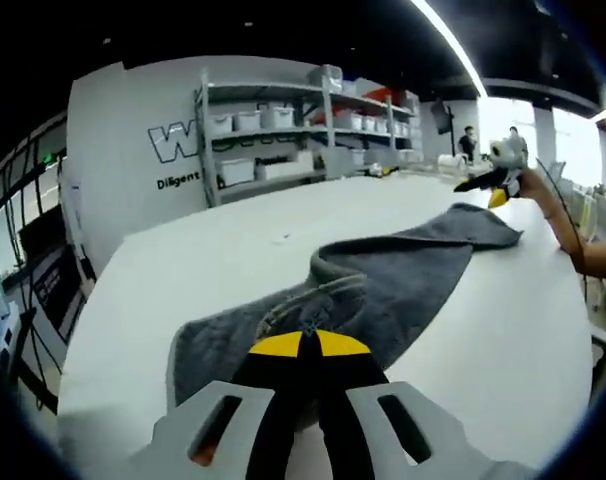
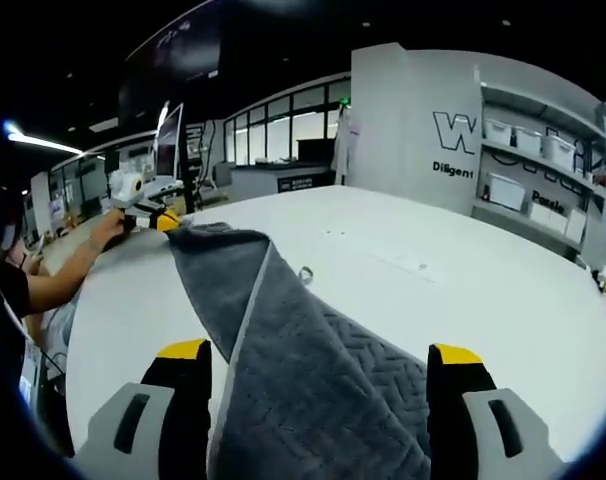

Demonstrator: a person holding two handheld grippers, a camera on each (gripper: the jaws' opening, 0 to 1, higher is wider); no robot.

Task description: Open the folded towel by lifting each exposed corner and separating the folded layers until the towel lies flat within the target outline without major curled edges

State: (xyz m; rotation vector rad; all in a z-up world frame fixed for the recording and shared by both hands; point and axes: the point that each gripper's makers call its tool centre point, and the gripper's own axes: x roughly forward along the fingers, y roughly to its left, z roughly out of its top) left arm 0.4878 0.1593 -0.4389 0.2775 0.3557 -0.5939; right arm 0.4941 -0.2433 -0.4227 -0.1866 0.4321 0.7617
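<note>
- We see the grey towel stretched long across the white surface, its long axis running from our left claw away toward the right claw at the far end.
- Our left claw sits closed with its yellow tips together on the near end of the towel, which bunches into a raised fold just ahead; we judge it pinches cloth there.
- In the right gripper view the right claw stands wide open, the towel passing between its jaws, ungripped.
- The cloth is soft terry with a herringbone weave and a pale hemmed edge; it is still doubled lengthwise.
- Beyond the surface's far edge stand grey shelves of bins.
</note>
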